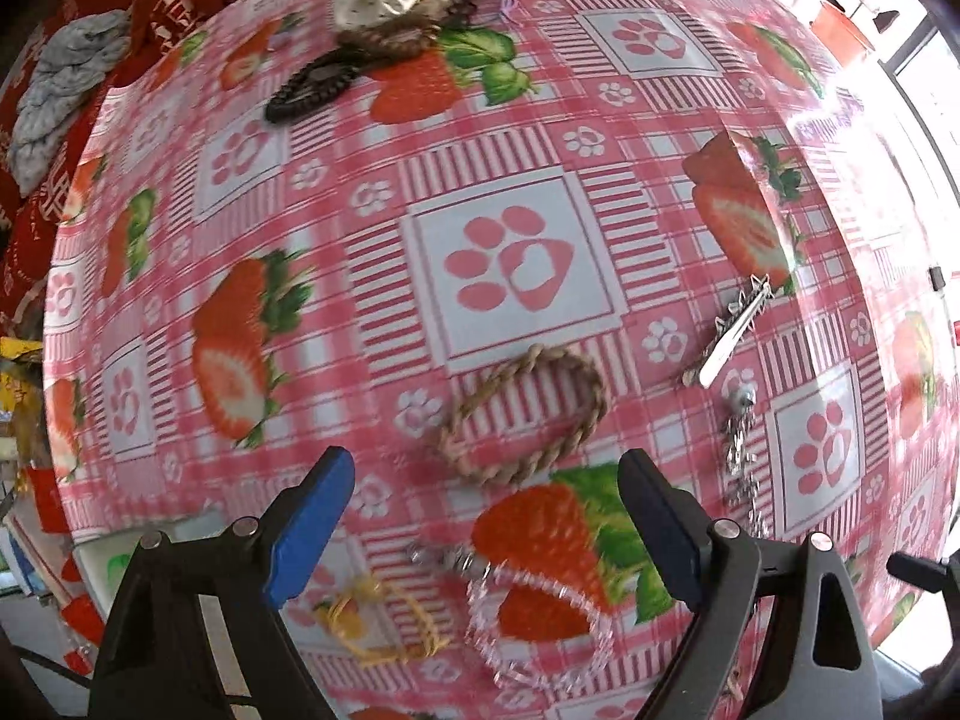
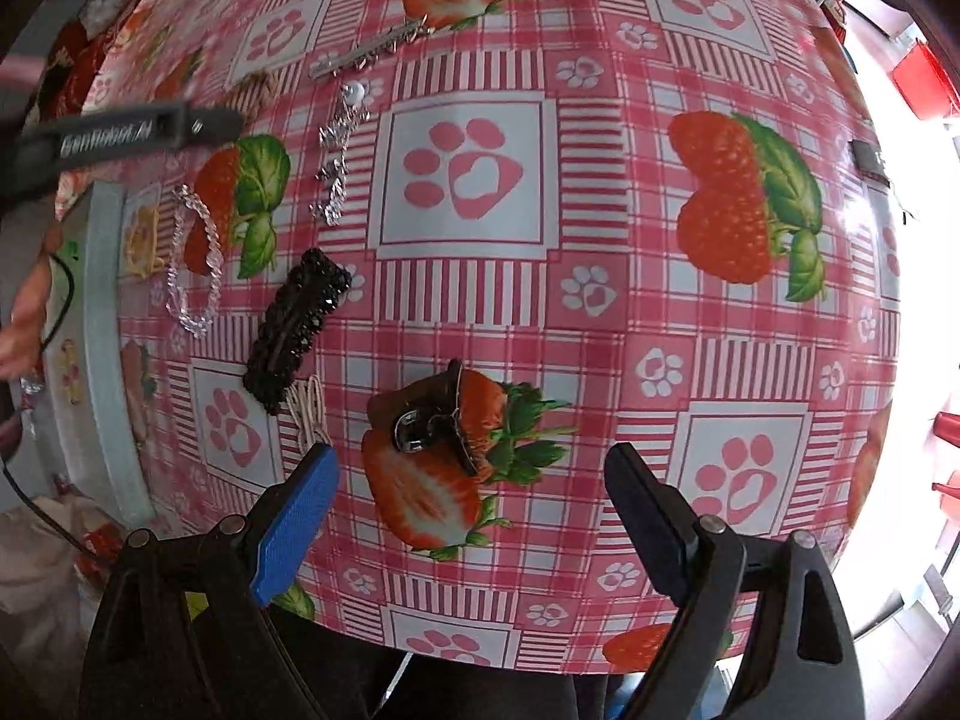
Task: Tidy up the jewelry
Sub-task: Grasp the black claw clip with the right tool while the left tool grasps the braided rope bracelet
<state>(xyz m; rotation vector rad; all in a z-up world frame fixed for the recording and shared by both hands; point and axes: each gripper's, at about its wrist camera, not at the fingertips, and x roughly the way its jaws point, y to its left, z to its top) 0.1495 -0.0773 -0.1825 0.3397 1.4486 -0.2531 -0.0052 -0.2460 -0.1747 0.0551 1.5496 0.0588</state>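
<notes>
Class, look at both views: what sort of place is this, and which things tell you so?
Probably a home room: a round table under a strawberry-print tablecloth, strewn with a braided bracelet and a black hair clip, with laundry piled beside it.

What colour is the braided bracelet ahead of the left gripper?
Tan, like natural rope; the braided bracelet shows best in the left wrist view.

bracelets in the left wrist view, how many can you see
3. A braided rope bracelet lies mid-table ahead of the fingers; a clear bead bracelet and a yellow cord bracelet lie nearer, between the fingers. The far pile may hide more.
</notes>
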